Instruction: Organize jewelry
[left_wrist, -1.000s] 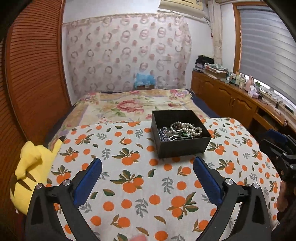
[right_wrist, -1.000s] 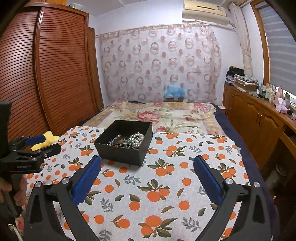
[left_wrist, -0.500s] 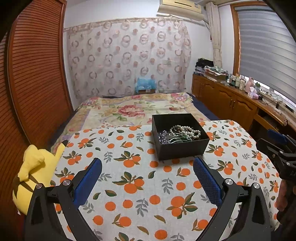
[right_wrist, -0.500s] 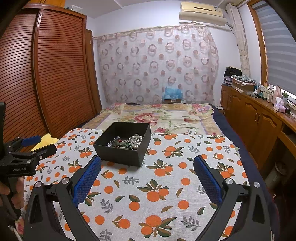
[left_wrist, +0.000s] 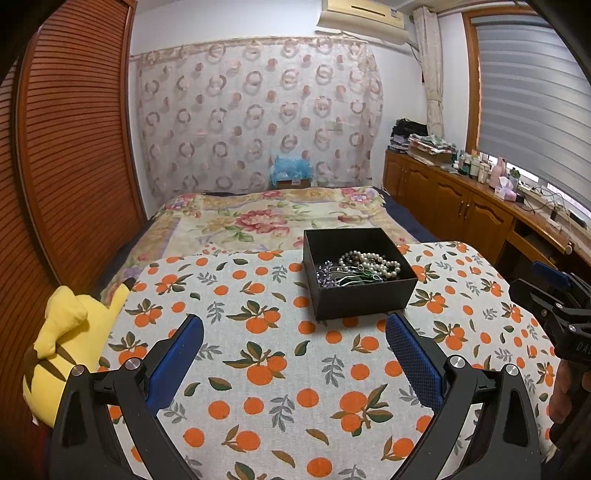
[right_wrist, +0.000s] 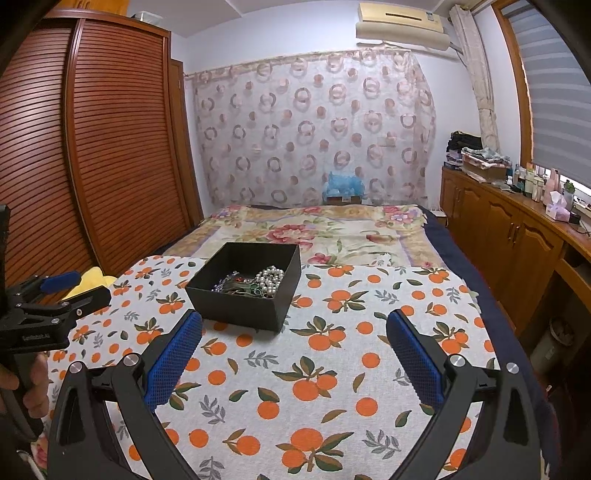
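Observation:
A black open box (left_wrist: 364, 297) stands on the orange-print cloth (left_wrist: 266, 369). It holds a white pearl necklace (left_wrist: 373, 260), a purple bead piece (left_wrist: 327, 277) and a green and silver piece (left_wrist: 360, 276). The box also shows in the right wrist view (right_wrist: 236, 306), with the pearls (right_wrist: 271, 280) inside. My left gripper (left_wrist: 294, 345) is open and empty, in front of the box. My right gripper (right_wrist: 294, 343) is open and empty, in front of the box and to its right. Each gripper shows in the other's view, the right one (left_wrist: 554, 295) and the left one (right_wrist: 55, 291).
A yellow plush toy (left_wrist: 66, 339) lies at the cloth's left edge. A floral bedspread (left_wrist: 266, 218) lies behind the box. Slatted wooden wardrobe doors (right_wrist: 110, 155) stand at left. A wooden cabinet with bottles and folded cloth (right_wrist: 517, 221) runs along the right wall.
Both cameras have tilted up and drawn back a little, so the box sits lower and smaller in view. Both grippers stay open and empty.

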